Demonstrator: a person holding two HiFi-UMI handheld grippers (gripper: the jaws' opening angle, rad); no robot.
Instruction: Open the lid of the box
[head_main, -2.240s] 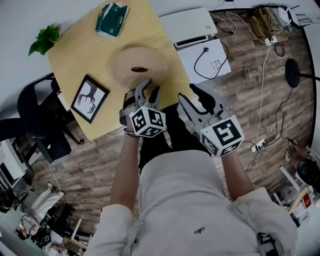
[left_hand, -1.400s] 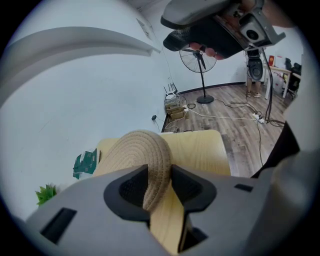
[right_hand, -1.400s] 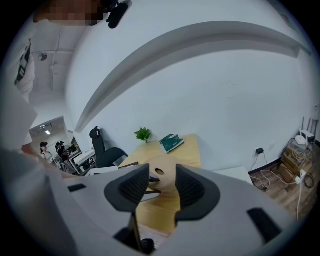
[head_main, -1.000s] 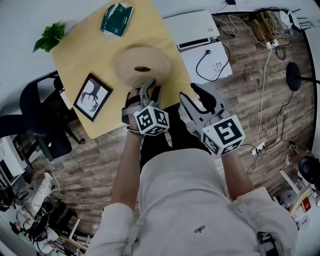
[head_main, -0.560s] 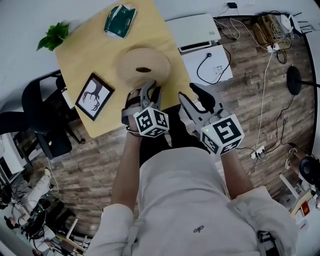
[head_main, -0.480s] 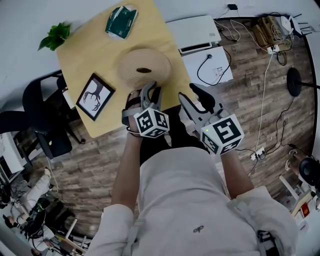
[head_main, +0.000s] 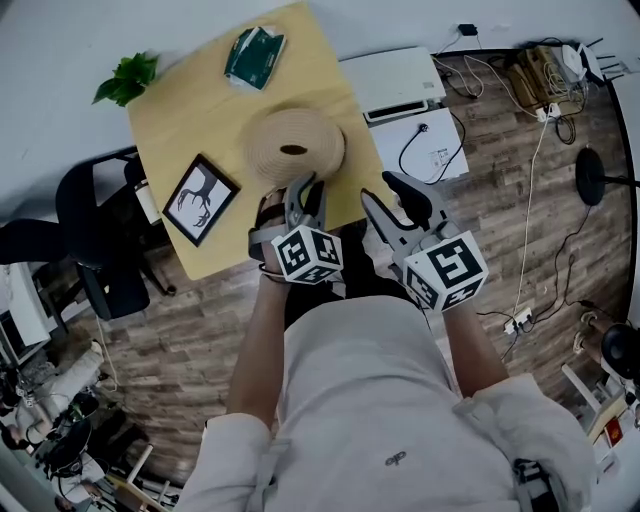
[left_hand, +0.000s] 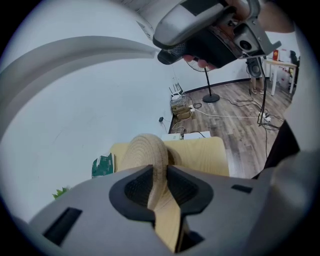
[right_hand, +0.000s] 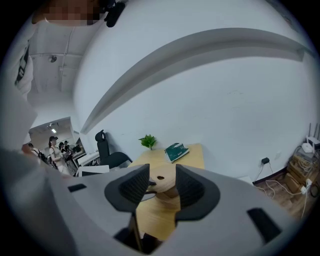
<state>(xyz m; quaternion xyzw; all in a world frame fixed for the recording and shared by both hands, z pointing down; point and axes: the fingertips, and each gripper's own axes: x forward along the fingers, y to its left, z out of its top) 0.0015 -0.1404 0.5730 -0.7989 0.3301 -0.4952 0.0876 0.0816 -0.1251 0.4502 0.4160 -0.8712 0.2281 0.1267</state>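
Note:
A round woven box with a domed lid and a dark hole at its top stands on the pale wooden table. My left gripper is at the box's near rim, and its jaws are closing. In the left gripper view the woven lid fills the narrow gap between the pads. I see no firm press on it. My right gripper hovers open over the table's near right corner with nothing between its fingers. In the right gripper view the box lies farther ahead.
A framed picture lies at the table's left, with a green packet and a small plant at the far side. A black chair stands at the left. A white appliance and a white box with a cable are on the floor at the right.
The left gripper's jaws have drawn closer together at the box's near rim. The whole head view has shifted slightly. The right gripper keeps its place and stays open.

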